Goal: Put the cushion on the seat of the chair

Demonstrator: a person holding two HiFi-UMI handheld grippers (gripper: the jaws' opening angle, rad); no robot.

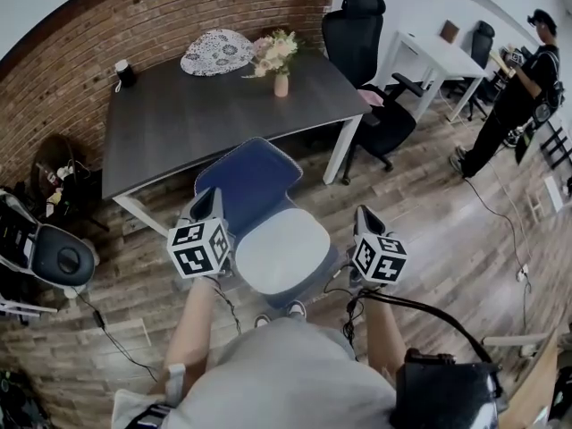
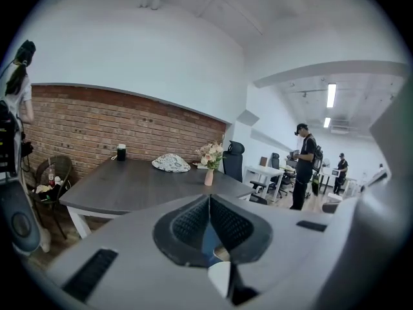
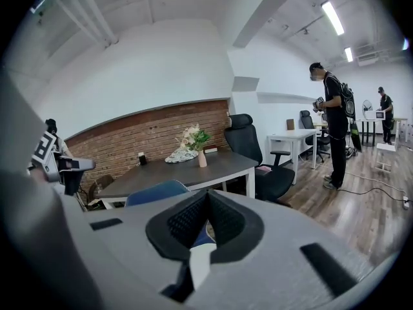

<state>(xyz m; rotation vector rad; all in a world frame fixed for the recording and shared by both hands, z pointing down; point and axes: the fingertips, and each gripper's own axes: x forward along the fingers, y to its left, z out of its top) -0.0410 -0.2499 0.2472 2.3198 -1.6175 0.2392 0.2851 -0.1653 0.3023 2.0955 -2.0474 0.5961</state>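
Your left gripper (image 1: 207,206) and right gripper (image 1: 365,216) pinch the cushion (image 1: 282,253) by opposite edges, at the desk's (image 1: 197,114) near edge; it looks soft, light, floppy.

Dark table (image 1: 197,123), flower vase (image 1: 281,83), patterned cover (image 1: 216,52), black cup (image 1: 125,72)

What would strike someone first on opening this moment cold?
A pale cushion lies over the seat of the blue chair, low in the middle of the head view, with the left gripper and right gripper shut on its two side edges. Beyond the chair a dark table against the brick wall carries a vase of flowers, and a person in black stands far right.
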